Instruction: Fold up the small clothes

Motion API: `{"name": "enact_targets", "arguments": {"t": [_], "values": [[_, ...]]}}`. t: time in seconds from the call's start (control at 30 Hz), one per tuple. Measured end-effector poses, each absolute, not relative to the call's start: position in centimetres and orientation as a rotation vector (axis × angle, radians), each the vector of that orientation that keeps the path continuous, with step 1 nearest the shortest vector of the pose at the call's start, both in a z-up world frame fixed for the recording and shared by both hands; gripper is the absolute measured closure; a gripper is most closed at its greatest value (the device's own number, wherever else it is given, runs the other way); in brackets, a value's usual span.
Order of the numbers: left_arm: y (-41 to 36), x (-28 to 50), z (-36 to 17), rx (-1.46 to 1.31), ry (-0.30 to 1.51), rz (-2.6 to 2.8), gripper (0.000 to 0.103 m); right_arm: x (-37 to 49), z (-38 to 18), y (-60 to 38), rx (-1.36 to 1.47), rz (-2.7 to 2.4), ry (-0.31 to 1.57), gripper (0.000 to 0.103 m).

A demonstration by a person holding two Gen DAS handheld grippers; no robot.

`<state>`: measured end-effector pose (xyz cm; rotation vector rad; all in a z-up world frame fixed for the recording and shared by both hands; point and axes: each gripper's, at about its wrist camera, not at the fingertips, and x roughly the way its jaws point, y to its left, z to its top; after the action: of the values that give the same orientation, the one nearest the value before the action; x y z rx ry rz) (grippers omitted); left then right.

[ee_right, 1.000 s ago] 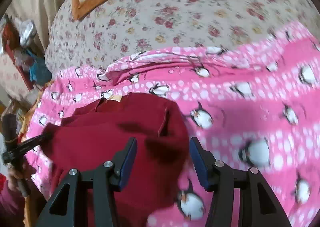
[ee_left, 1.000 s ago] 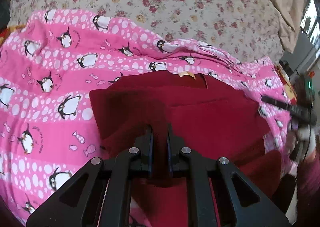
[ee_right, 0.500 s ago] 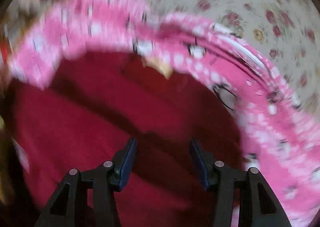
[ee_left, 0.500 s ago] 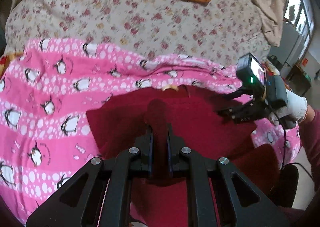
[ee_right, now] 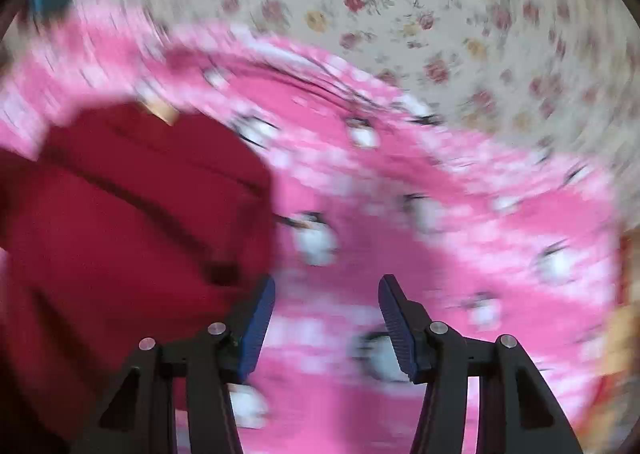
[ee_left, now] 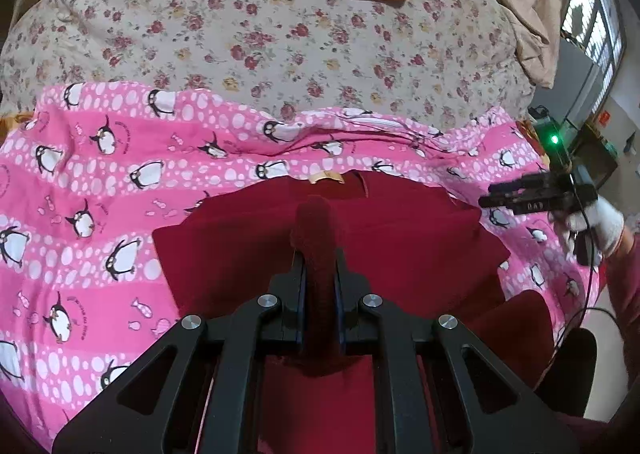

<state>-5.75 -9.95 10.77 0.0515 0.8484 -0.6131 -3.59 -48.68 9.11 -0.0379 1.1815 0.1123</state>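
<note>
The left tool [ee_left: 320,274] is clenched on a raised fold of the red garment [ee_left: 400,238] lying on the pink penguin sheet [ee_left: 100,194], while the right tool [ee_right: 326,318], released, hangs over the sheet just right of it.

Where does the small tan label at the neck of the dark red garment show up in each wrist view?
Left wrist view: the tan label sits just above centre, at the far edge of the red garment.
Right wrist view: the label is upper left, blurred, at the garment's far edge.
Shared landmark: the pink penguin sheet under the garment.
</note>
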Motion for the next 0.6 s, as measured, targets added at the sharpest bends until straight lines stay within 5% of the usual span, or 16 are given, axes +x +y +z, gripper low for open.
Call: {"name": "enact_targets", "arguments": {"t": [0.17,0.23,0.27,0.3,0.53,0.6], "values": [[-9.3,-5.2,10.9,0.021,0.851,-0.605,0.093,-3.0,5.5,-47.5,0.070,0.161,1.207,0.051],[-9.2,-5.1,11.3,0.019,0.839,-0.604,0.093,-2.8,4.8,-48.4,0.195,0.167,1.166,0.067],[-9.1,-5.0,11.5,0.015,0.828,-0.605,0.093,-3.0,5.3,-48.9,0.260,0.182,1.114,0.085],[-8.9,-4.9,11.7,0.006,0.820,-0.606,0.093,-3.2,5.9,-49.1,0.271,0.181,1.070,0.093],[-8.7,-4.2,11.0,-0.017,0.845,-0.598,0.093,-3.6,7.8,-48.3,0.244,0.225,1.028,0.091],[-8.7,-4.3,10.8,-0.017,0.848,-0.598,0.093,-3.9,7.5,-47.7,0.226,0.257,1.071,0.073]]}}
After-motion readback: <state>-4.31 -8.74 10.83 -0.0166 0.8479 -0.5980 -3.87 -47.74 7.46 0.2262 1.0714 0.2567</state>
